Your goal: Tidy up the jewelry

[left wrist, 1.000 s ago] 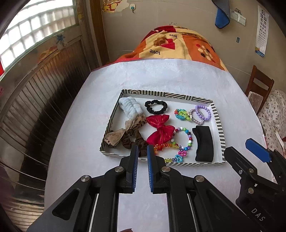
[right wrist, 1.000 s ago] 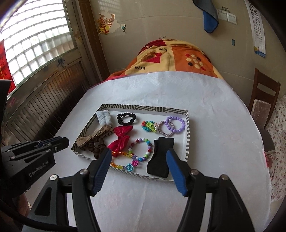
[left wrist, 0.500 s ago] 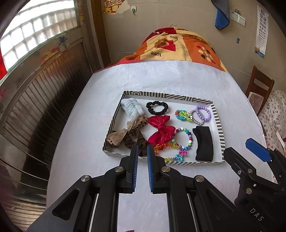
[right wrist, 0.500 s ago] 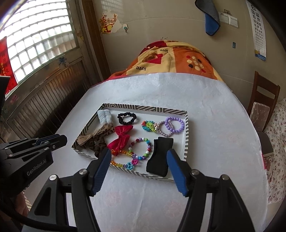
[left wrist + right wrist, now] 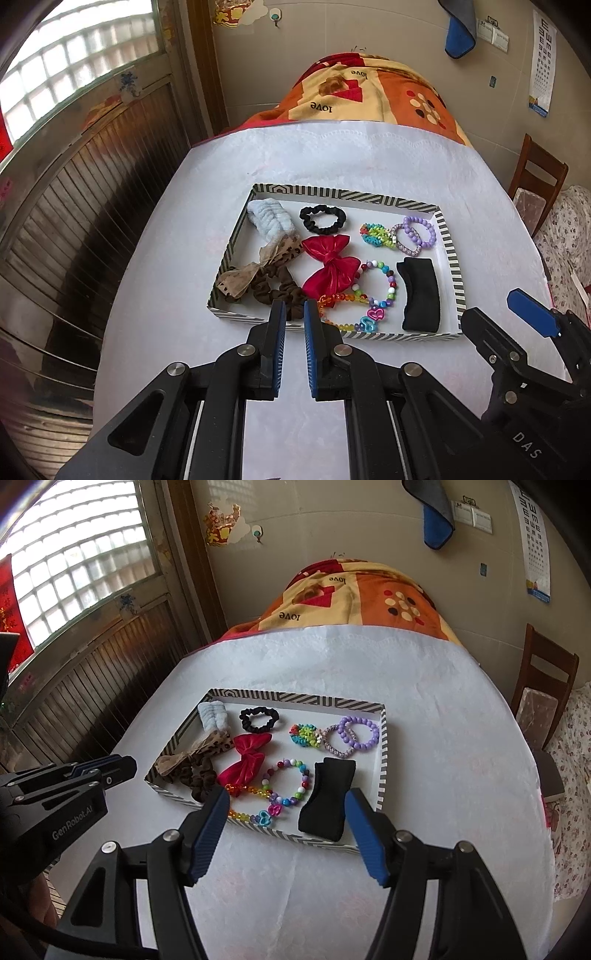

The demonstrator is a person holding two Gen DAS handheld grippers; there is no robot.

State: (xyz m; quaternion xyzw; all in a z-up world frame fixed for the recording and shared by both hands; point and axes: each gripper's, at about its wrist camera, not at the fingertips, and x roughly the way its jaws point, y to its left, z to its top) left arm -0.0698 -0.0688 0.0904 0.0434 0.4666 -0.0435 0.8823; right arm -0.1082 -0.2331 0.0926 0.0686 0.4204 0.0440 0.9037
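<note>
A striped-rim tray (image 5: 448,243) (image 5: 380,768) on the white table holds a red bow (image 5: 330,264) (image 5: 247,757), black scrunchie (image 5: 323,219) (image 5: 258,719), pale blue scrunchie (image 5: 271,218), brown scrunchie (image 5: 273,286), leopard bow (image 5: 258,264), bead bracelets (image 5: 375,284) (image 5: 286,782), purple bracelet (image 5: 419,230) (image 5: 358,731) and a black hair piece (image 5: 421,293) (image 5: 327,797). My left gripper (image 5: 294,314) is nearly shut and empty, just before the tray's near edge. My right gripper (image 5: 284,808) is open and empty, above the tray's near edge.
The table (image 5: 332,166) is covered in white paper. An orange patterned blanket (image 5: 365,92) lies at its far end. A wooden chair (image 5: 535,177) stands to the right, a window and wood-slat wall (image 5: 74,203) to the left.
Both grippers have drawn back and risen slightly, so the tray sits a little farther away. Neither gripper's opening has changed.
</note>
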